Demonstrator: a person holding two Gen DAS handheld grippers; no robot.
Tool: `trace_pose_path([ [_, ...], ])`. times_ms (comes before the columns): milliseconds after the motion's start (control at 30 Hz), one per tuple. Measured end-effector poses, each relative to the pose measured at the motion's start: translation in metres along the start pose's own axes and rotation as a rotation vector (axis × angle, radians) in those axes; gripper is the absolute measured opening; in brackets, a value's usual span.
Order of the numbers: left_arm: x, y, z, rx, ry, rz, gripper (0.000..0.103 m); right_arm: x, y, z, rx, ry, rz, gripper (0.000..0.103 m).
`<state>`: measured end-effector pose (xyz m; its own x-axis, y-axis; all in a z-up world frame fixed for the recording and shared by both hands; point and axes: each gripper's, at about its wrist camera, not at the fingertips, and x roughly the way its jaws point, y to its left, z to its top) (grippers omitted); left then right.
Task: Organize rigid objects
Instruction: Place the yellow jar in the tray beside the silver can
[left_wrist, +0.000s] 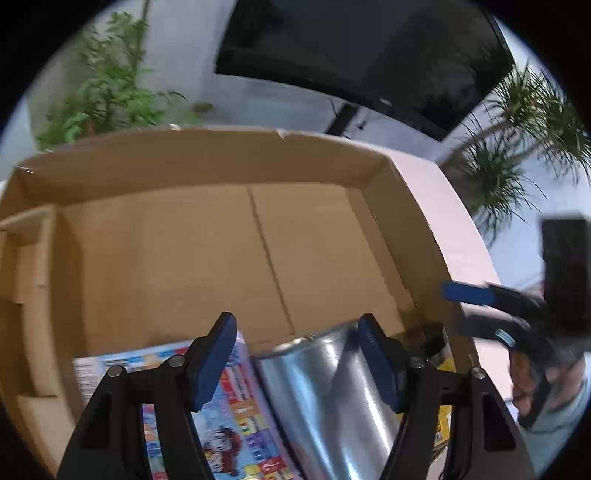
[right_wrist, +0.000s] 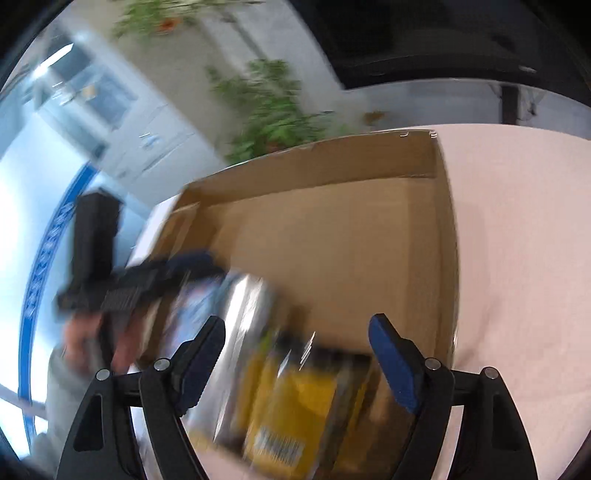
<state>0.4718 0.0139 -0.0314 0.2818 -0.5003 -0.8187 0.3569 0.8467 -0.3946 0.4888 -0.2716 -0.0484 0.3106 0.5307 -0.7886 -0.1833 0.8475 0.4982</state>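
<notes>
An open cardboard box (left_wrist: 207, 254) lies on a pale pink table (right_wrist: 517, 229). At its near end lie a colourful picture book (left_wrist: 240, 417), a shiny silver tin (left_wrist: 325, 391) and a yellow package (right_wrist: 295, 417). My left gripper (left_wrist: 297, 358) is open and empty, just above the book and the tin. My right gripper (right_wrist: 297, 354) is open and empty, above the tin (right_wrist: 243, 321) and the yellow package; this view is blurred. The right gripper also shows in the left wrist view (left_wrist: 491, 306), beside the box's right wall.
The far part of the box floor is bare cardboard (right_wrist: 332, 240). Green plants (left_wrist: 107, 92) stand behind the table, and a dark screen (left_wrist: 369, 48) hangs on the wall. The table runs on to the right of the box.
</notes>
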Motion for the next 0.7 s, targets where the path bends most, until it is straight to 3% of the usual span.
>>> trace_pose_path([
  [33,0.004,-0.004,-0.004,0.014,0.016,-0.016,0.067,0.011,-0.003,0.005,0.018,0.029,0.007,0.057],
  [67,0.005,-0.008,-0.006,0.029,0.026,-0.023,0.067,0.022,0.000,0.006,0.023,0.060,0.014,0.054],
  [167,0.004,-0.014,-0.013,0.062,0.039,-0.007,0.067,0.043,0.015,-0.009,-0.019,0.104,-0.002,0.054],
  [300,-0.004,-0.023,-0.021,0.095,0.022,0.029,0.065,0.037,0.021,-0.026,0.001,0.080,0.009,0.059],
  [367,-0.017,-0.029,-0.023,0.102,-0.016,0.054,0.065,0.011,0.018,-0.032,0.019,0.008,0.028,0.072],
  [400,-0.033,-0.030,-0.029,0.103,-0.055,0.066,0.066,-0.001,0.021,-0.039,0.013,-0.024,0.015,0.083],
  [533,-0.085,-0.022,-0.065,0.104,-0.160,0.136,0.069,-0.078,0.027,-0.083,-0.065,-0.180,-0.071,0.099],
  [600,-0.101,-0.010,-0.090,0.077,-0.166,0.186,0.069,-0.091,0.027,-0.104,-0.085,-0.205,-0.136,0.099],
  [700,-0.099,0.005,-0.117,0.028,-0.131,0.177,0.068,-0.092,0.012,-0.131,-0.053,-0.183,-0.250,0.093],
])
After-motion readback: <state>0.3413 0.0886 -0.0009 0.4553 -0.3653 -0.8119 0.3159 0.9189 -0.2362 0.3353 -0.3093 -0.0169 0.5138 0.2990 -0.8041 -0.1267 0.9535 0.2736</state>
